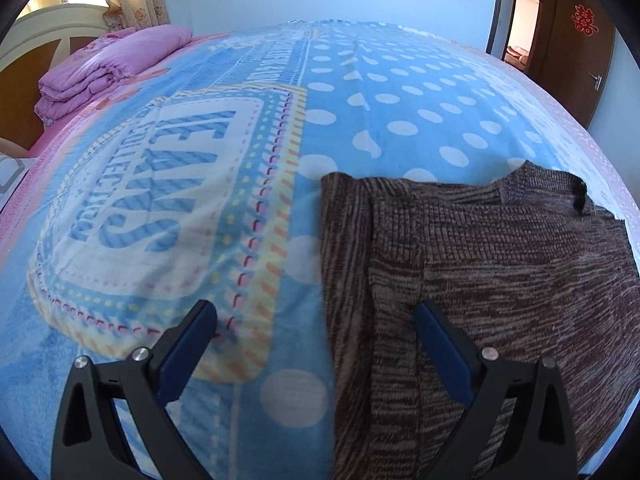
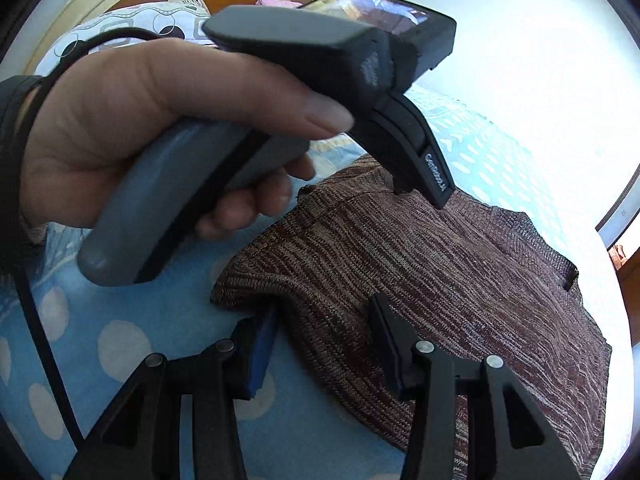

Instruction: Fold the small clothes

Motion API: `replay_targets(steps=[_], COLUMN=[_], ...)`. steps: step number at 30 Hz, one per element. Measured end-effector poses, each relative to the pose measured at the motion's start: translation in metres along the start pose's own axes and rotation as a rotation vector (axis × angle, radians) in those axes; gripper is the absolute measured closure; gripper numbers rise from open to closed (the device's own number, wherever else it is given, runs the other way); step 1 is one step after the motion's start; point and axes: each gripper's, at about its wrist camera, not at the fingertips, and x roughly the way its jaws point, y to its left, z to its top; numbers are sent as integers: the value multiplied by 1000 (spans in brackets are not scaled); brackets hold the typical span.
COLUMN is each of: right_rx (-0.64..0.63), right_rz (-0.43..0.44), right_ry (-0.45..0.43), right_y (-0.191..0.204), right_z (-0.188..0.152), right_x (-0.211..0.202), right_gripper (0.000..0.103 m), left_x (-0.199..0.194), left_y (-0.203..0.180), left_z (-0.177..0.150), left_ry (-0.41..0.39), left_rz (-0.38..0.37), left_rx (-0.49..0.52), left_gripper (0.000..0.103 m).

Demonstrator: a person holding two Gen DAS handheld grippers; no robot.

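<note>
On the blue dotted blanket (image 1: 360,92), the brown knit sweater (image 1: 500,272) lies partly folded, one side turned inward, further folds apparently outstanding; left gripper (image 1: 316,320) and right gripper (image 2: 320,316) both gape empty over its near edge.

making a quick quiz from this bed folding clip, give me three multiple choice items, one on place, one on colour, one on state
1. Where does the brown knitted sweater lie?
A. on the blue polka-dot blanket
B. on the folded pink quilt
C. on the floor

2. What colour are the pads on the left gripper fingers?
A. red
B. blue
C. white

3. How does the right gripper stand?
A. shut on the sweater
B. open, with the sweater's edge between its fingers
C. out of view

Answers: 1 A, the knit rests on the dotted cover. 2 B, both pads show blue. 3 B, a wide gap shows between the fingers.
</note>
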Motion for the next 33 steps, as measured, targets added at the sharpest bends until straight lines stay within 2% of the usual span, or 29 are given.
replay_targets(steps=[7, 9, 11, 12, 14, 16, 18, 19, 20, 22, 23, 28, 30, 33], right_rx=[-17, -23, -28, -29, -30, -31, -32, -33, -38, -52, -59, -16, 14, -10], right_rz=[-24, -30, -32, -34, -35, -34, -33, -28, -22, -19, -27, -11, 9, 0], right_ry=[-8, -11, -12, -12, -13, -14, -16, -18, -19, -21, -22, -44, -54, -59], right_y=[11, 14, 16, 17, 18, 18, 21, 21, 23, 26, 29, 25, 17, 20], right_z=[-2, -2, -3, -3, -3, -3, -4, -4, -4, -4, -4, -4, -4, -4], right_x=[-7, -8, -9, -9, -10, -10, -11, -11, -12, -12, -14, -22, -22, -22], right_gripper=[56, 57, 58, 58, 58, 58, 60, 65, 69, 84, 85, 94, 95, 95], left_x=[7, 7, 5, 4, 3, 3, 4, 4, 4, 5, 4, 2, -2, -6], left_y=[-4, -6, -9, -10, -11, -11, -12, -11, -12, -14, -13, -3, 4, 10], left_z=[5, 6, 7, 7, 8, 9, 10, 11, 11, 11, 11, 14, 15, 15], left_ry=[-4, -16, -28, -32, -32, -32, -34, -37, -40, -36, -37, -32, -41, -47], left_rz=[-13, -27, -54, -71, -105, -134, -143, -153, -165, -180, -196, -251, -285, -306], left_rx=[-10, -1, 19, 28, 24, 15, 6, 0, 2, 29, 25, -36, -68, -92], left_gripper=[4, 12, 32, 36, 50, 56, 56, 59, 72, 85, 89, 90, 91, 91])
